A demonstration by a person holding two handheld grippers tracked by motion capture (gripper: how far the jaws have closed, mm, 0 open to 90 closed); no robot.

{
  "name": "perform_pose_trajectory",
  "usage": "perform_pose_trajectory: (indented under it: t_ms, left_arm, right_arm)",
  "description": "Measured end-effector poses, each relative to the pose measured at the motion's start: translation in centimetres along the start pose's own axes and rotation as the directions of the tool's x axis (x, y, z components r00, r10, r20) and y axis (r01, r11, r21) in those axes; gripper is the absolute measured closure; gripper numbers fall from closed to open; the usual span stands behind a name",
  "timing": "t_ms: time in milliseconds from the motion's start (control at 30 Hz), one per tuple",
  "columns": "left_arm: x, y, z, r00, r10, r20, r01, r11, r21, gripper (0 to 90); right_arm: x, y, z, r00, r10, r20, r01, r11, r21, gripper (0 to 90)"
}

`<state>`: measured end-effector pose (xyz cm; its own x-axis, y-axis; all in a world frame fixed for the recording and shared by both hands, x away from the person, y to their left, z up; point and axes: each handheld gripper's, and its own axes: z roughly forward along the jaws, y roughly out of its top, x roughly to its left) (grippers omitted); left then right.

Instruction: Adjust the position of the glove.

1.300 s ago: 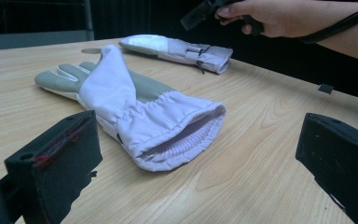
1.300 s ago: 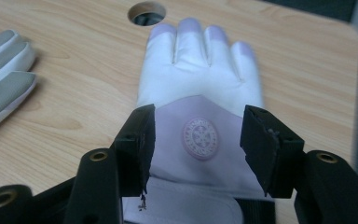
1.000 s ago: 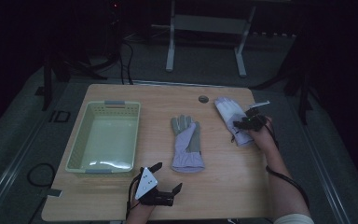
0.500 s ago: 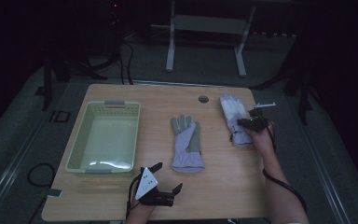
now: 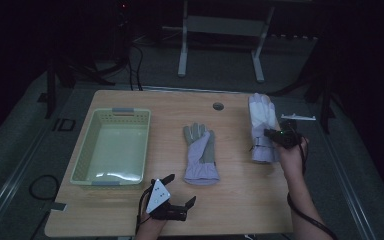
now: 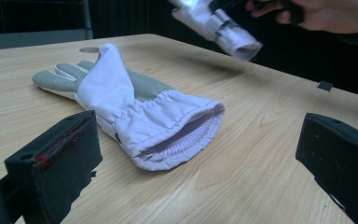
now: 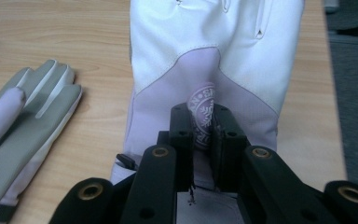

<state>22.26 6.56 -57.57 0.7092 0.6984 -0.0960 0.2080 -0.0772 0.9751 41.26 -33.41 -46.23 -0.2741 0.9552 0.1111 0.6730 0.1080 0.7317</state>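
Observation:
A white and lilac glove (image 5: 261, 120) hangs at the table's right side, its cuff end raised off the wood. My right gripper (image 5: 271, 134) is shut on a fold of its lilac back (image 7: 214, 46), and the pads (image 7: 223, 126) pinch the printed logo. That lifted glove (image 6: 219, 25) also appears at the top of the left gripper view. A second glove (image 5: 200, 152) with grey fingers lies flat mid-table, cuff toward me. My left gripper (image 5: 181, 188) rests near the front edge, open, its jaws standing wide on either side of that cuff (image 6: 182, 135) without touching it.
A pale green basket (image 5: 82, 160) stands at the left of the wooden table (image 5: 240, 200). A round cable hole (image 5: 218, 106) lies near the back edge. A white strip (image 5: 297, 117) sits just off the right back corner.
The right gripper has shut on the right-hand glove and raised it, and the glove has swung from slanted to nearly straight. The left gripper and the middle glove stayed put.

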Motion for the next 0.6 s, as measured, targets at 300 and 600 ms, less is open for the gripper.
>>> perform_pose_trajectory:
  t_ms: [300,600]
  left_arm:
    - [-0.1,0.0,0.0,1.0000,0.007,-0.005,-0.007,1.0000,0.001,0.1]
    - [-0.2,0.0,0.1,0.9998,0.020,-0.001,-0.020,0.9998,0.007,0.1]
  right_arm:
    - [1.6,-3.1,-3.4,0.9970,0.059,0.049,-0.059,0.998,-0.009,80.5]
    - [2.3,-6.6,-2.6,0.9928,0.068,0.099,-0.071,0.997,0.027,80.2]
